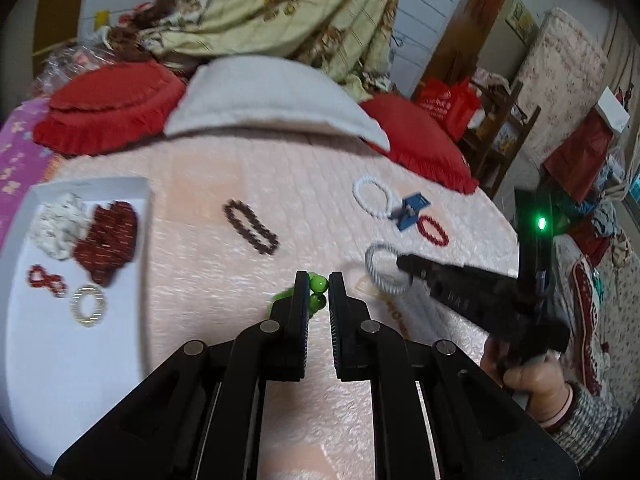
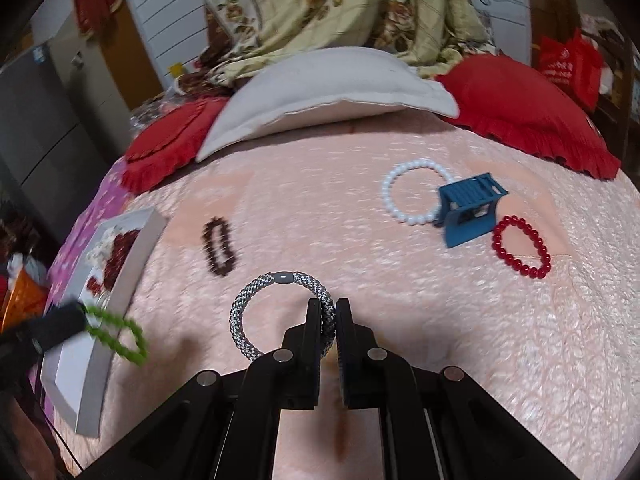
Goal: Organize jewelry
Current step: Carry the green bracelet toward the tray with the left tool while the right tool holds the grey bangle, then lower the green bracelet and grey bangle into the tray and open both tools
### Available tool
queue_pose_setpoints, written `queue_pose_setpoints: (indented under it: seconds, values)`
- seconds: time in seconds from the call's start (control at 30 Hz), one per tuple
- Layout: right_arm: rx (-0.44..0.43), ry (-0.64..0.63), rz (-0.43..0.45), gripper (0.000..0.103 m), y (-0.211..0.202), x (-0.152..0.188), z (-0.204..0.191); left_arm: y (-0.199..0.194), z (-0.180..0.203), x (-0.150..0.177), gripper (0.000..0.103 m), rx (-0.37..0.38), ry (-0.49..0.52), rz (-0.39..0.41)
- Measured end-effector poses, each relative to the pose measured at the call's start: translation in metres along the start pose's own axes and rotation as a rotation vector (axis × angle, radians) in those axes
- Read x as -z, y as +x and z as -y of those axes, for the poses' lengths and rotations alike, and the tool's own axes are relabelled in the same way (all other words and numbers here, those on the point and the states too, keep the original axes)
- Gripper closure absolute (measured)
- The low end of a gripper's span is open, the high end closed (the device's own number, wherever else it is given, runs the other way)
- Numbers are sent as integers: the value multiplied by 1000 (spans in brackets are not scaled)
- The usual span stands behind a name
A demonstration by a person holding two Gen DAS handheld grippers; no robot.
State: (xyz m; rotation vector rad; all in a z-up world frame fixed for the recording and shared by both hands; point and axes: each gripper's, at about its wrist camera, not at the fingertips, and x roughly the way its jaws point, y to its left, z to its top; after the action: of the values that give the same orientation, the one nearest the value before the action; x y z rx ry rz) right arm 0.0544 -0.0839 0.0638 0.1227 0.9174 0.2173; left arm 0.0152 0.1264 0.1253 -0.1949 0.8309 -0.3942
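My left gripper (image 1: 318, 285) is shut on a green bead bracelet (image 1: 319, 282), held above the pink bedspread; it also shows in the right wrist view (image 2: 116, 336) beside the white tray (image 2: 132, 264). My right gripper (image 2: 328, 312) is shut on a grey woven ring bracelet (image 2: 256, 300), which also shows in the left wrist view (image 1: 376, 256). On the bed lie a dark brown bracelet (image 2: 218, 246), a white bead bracelet (image 2: 400, 196), a red bead bracelet (image 2: 520, 246) and a blue hair clip (image 2: 468, 208). The tray (image 1: 60, 340) holds several pieces.
A white pillow (image 2: 328, 88) and red cushions (image 2: 520, 112) lie at the back of the bed, under a floral quilt (image 2: 340, 4). Furniture and red bags (image 1: 448, 104) stand to the right of the bed.
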Motion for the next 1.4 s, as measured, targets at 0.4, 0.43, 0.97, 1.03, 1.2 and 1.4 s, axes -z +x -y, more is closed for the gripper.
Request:
queue_pose_setpoints:
  seconds: [0.4,0.43,0.97,1.03,1.2,1.4]
  values:
    - [-108,-169,-25,97,-19,10,-116,-59,-103,22,95,-226,-147,66]
    - [-114,-191,-27,97,-19,10,-129,-57,-114,24,95,-240,-168,62]
    - [-195,-452,-184,97,58,43,-290,-45,-234,54,95,-423,-468,-27]
    - [-181,-469,-194,97,67,47,-295,-43,-239,54,95,-431,-476,-24]
    - [-161,-462,-216,97,85,47,-301,-40,-254,51,95,-428,-512,-14]
    - [-130,-487,-209,97,97,47,-309,-40,-263,43,95,-441,-525,19]
